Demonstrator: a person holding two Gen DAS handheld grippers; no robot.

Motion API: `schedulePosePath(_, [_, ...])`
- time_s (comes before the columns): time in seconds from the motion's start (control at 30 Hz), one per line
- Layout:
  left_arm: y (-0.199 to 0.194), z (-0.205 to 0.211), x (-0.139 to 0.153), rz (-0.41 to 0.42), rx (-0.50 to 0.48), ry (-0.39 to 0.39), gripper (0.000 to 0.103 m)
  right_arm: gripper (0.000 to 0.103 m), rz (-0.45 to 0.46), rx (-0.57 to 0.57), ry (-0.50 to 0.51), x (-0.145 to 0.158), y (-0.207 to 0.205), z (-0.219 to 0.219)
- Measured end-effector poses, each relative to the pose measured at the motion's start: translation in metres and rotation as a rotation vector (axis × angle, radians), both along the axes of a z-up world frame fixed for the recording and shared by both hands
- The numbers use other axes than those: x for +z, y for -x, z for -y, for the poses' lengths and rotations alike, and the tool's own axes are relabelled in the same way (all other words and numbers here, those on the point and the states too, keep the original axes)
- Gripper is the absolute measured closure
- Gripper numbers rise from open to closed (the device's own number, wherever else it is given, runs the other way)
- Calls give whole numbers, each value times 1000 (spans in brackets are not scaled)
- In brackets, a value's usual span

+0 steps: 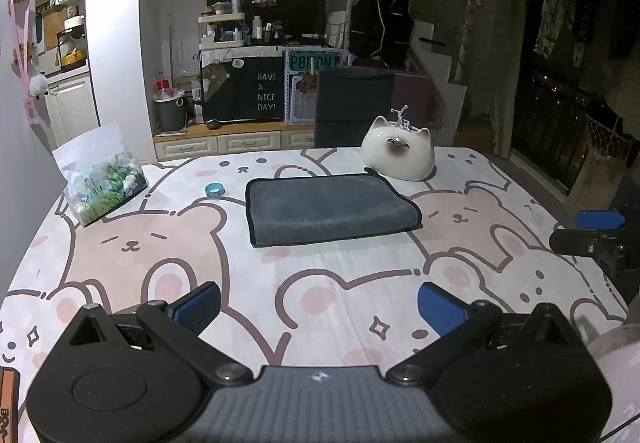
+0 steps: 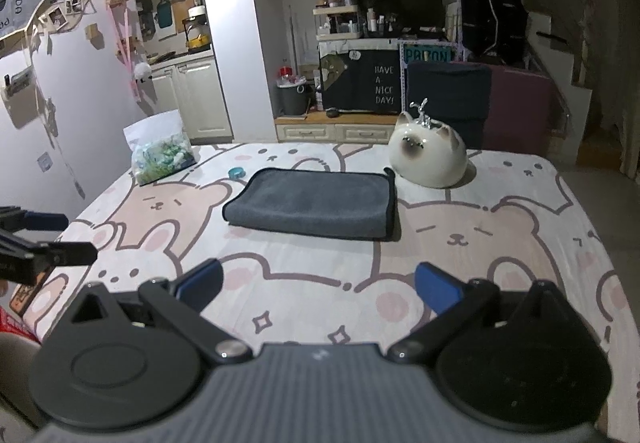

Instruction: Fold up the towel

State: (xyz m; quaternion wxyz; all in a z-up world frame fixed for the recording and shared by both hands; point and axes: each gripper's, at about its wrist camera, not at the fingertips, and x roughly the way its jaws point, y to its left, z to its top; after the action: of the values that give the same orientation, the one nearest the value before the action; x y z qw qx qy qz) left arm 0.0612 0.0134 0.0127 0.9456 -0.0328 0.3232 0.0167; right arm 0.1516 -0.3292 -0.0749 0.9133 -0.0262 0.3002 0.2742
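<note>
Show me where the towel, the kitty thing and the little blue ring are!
Towel [image 1: 328, 209], left wrist view, middle of its grey top.
Cat figure [image 1: 398, 153], left wrist view, its white face.
Blue ring [image 1: 214, 190], left wrist view, its rim.

Dark grey towel [image 1: 332, 209] edged with black trim; pale tablecloth [image 1: 340, 283] printed with pink and white cartoon bears, outlined in brown, dotted with rosy cheeks and small star sparkles; cream cat-shaped ceramic [image 1: 398, 153] with a dark brown face patch; small teal ring [image 1: 214, 190]; clear bag [image 1: 104, 187] holding green and white contents; blue pads [image 1: 198, 307] on black left gripper [image 1: 320, 305]; same blue-and-black on right gripper [image 2: 318, 289]
</note>
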Motion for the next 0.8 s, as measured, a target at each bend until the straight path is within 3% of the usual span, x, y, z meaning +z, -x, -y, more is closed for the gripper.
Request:
schedulePosePath(0.23, [5, -3, 1, 32, 16, 4, 0, 0, 29, 11, 43, -5, 9, -3])
schedulePosePath(0.8, [4, 0, -2, 10, 17, -14, 0, 0, 23, -3, 48, -7, 10, -1])
